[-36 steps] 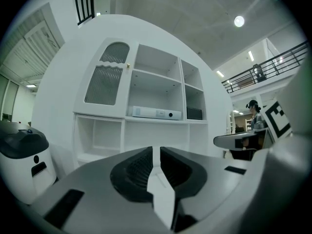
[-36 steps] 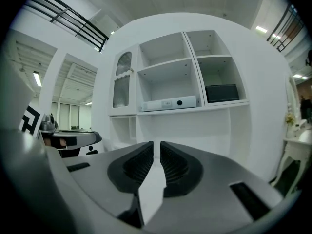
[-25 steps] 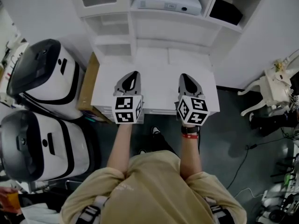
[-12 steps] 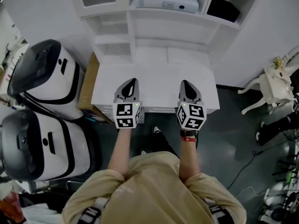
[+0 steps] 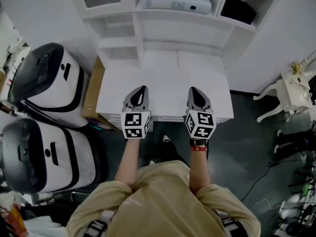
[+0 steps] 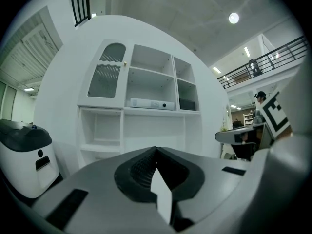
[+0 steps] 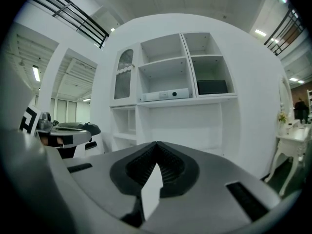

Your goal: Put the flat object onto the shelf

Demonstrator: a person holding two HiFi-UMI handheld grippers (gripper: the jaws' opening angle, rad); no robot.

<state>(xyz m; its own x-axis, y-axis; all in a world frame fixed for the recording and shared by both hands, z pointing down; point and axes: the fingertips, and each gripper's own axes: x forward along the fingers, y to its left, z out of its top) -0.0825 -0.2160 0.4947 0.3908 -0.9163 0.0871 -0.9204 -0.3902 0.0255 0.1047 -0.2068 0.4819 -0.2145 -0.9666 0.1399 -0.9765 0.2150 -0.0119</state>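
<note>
White shelves (image 5: 139,31) fill the far side of the head view. The flat box (image 5: 177,1), pale with a few dark spots on its front, lies on the middle shelf, just left of a black box (image 5: 238,11) in the right compartment. Nearer stands a white tabletop (image 5: 163,80). Both grippers sit over its near edge, side by side and apart, the left gripper (image 5: 141,89) and the right gripper (image 5: 194,90) each pointing toward the shelves. Whether they touch the tabletop cannot be told. A cardboard box (image 5: 93,90) stands just left of the tabletop, and further left are two white-and-black machines (image 5: 47,80). A small white side table (image 5: 291,90) stands at the right.

In the left gripper view the jaws of the left gripper (image 6: 156,148) meet at their tips with nothing clamped. Only a white sliver shows through the slit behind the tips. Beyond them the shelves stand upright, and the flat box (image 6: 148,103) rests on the middle shelf, well apart from the gripper.

In the right gripper view the right gripper (image 7: 157,143) is the same, its tips pressed together and holding nothing. The flat box (image 7: 165,95) lies on its shelf far ahead, beside the black box (image 7: 212,87)
</note>
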